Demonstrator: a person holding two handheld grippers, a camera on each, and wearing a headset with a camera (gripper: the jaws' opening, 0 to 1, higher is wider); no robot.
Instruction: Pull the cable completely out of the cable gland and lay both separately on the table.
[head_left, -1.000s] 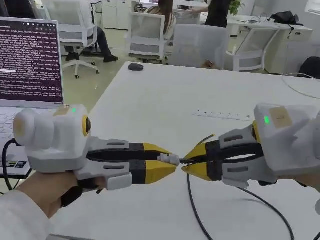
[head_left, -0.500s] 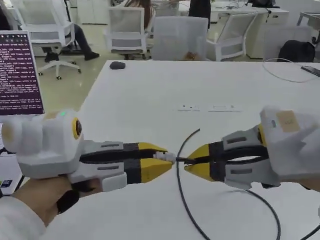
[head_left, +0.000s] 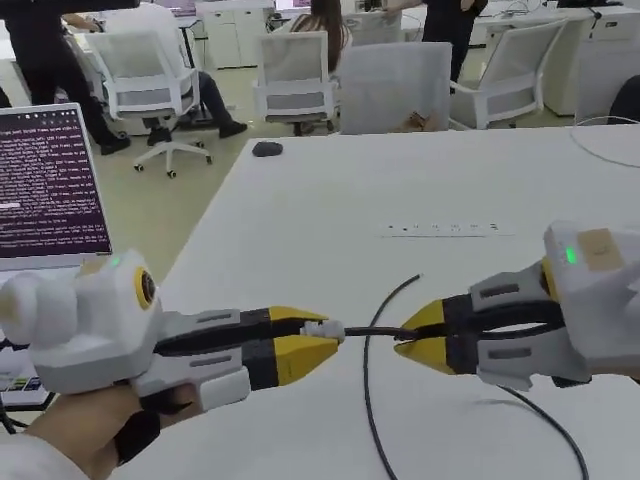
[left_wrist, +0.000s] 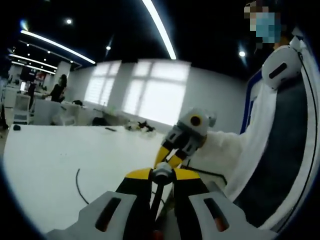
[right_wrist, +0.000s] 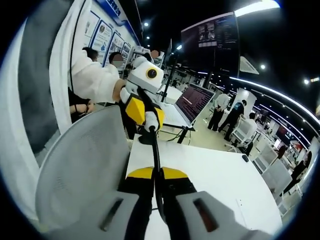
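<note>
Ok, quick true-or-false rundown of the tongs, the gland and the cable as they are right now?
1. The left tongs are shut on the white cable gland. True.
2. The cable is fully out of the gland. False: a black stretch runs from the gland straight to the right tongs.
3. The right tongs are shut on the cable. True.
4. The gland lies on the table. False: it is held above the table.
5. The laptop is closed. False: its screen is open and lit.
</note>
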